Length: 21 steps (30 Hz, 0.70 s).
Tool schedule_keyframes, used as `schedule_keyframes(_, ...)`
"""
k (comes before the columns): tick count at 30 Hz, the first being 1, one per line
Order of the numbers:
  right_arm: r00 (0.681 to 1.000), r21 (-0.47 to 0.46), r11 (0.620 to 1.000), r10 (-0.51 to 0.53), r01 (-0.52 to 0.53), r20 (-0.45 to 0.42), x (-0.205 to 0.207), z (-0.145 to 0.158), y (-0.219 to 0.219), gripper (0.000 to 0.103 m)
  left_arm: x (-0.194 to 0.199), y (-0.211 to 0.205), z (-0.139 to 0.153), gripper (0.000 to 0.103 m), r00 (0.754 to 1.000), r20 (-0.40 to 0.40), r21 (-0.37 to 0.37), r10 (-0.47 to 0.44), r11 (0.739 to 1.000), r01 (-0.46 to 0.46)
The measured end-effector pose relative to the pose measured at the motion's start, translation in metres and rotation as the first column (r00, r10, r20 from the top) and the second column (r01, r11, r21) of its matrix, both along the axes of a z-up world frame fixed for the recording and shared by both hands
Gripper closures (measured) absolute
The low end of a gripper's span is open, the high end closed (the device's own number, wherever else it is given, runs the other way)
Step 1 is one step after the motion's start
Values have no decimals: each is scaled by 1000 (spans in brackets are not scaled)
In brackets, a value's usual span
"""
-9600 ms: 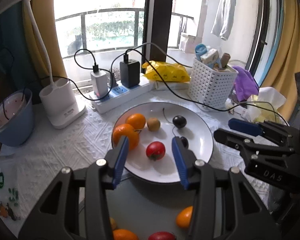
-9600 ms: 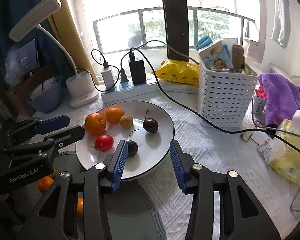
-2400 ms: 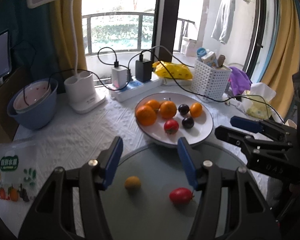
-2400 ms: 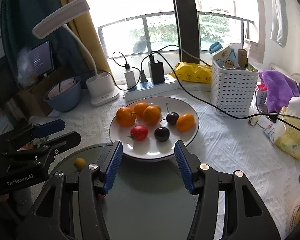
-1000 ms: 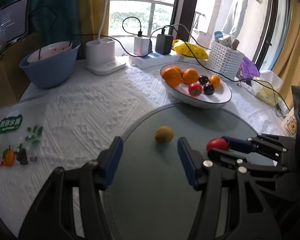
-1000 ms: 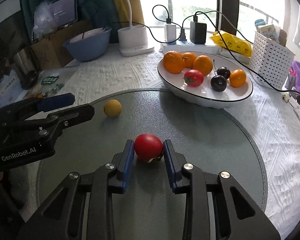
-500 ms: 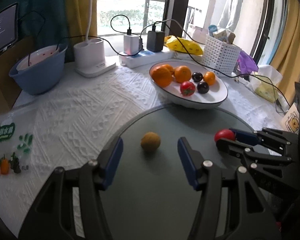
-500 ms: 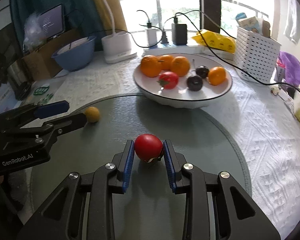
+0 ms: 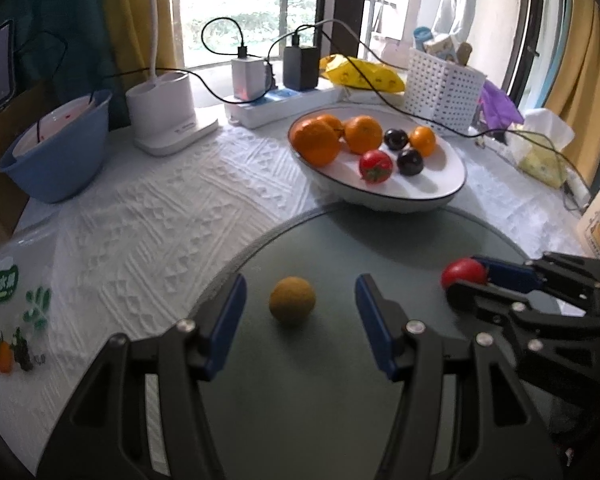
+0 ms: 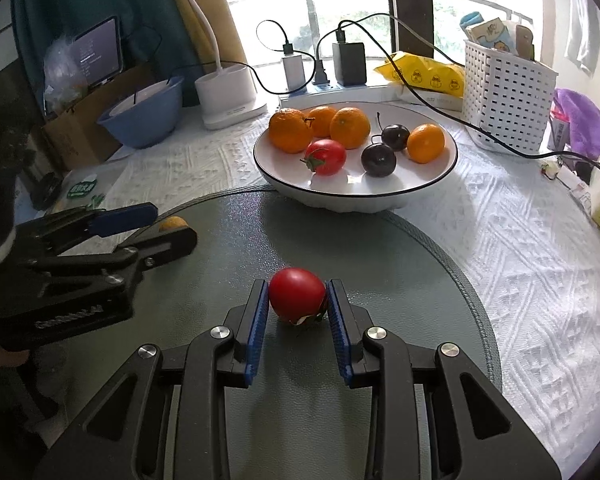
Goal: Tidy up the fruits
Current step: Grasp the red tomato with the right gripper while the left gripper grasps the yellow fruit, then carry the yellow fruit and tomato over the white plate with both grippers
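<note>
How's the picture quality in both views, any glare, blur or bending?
Left wrist view: window blown out white, soft blur on the brown fruit, edges bent by the fisheye. Right wrist view: sharper, tomato in the right tongs crisp, window overexposed, corners dark.

A power strip (image 10: 332,90) is seen at the window side of the table, with two chargers plugged into it. To its left a white lamp base (image 10: 230,94) is set, and further left a blue bowl (image 10: 144,114). To its right a yellow packet (image 10: 424,68) and a white perforated basket (image 10: 504,96) are found.
</note>
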State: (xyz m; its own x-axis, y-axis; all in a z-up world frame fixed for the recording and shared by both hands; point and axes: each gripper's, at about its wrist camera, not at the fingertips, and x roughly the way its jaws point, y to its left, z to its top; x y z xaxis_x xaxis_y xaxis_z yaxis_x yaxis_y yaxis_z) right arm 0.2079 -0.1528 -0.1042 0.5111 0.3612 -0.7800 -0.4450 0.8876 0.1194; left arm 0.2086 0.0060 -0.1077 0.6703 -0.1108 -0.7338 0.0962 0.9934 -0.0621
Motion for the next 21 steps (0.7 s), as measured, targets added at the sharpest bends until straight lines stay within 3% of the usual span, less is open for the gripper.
schedule_keyframes(2, 1000, 1, 1000, 0, 0, 0, 0, 0, 0, 71, 3, 1, -3, 45, 1000, -16, -7, -7, 1000, 6)
schedule_keyframes(4, 1000, 1, 1000, 0, 0, 0, 0, 0, 0, 71, 5, 0, -5, 61, 1000, -26, -4, -12, 1000, 12)
schedule_keyframes(5, 1000, 0, 1000, 0, 0, 0, 0, 0, 0, 71, 6, 0, -7, 62, 999, -35, 11, -10, 1000, 11)
schedule_keyframes(7, 1000, -1, 1000, 0, 0, 1, 0, 0, 0, 71, 6, 0, -9, 75, 999, -47, 11, -13, 1000, 13)
schedule_keyframes(21, 1000, 11, 1000, 5, -5, 18, -6, 5, 1, 71, -17, -8, 6, 78, 997, -14, -34, -80, 996, 80)
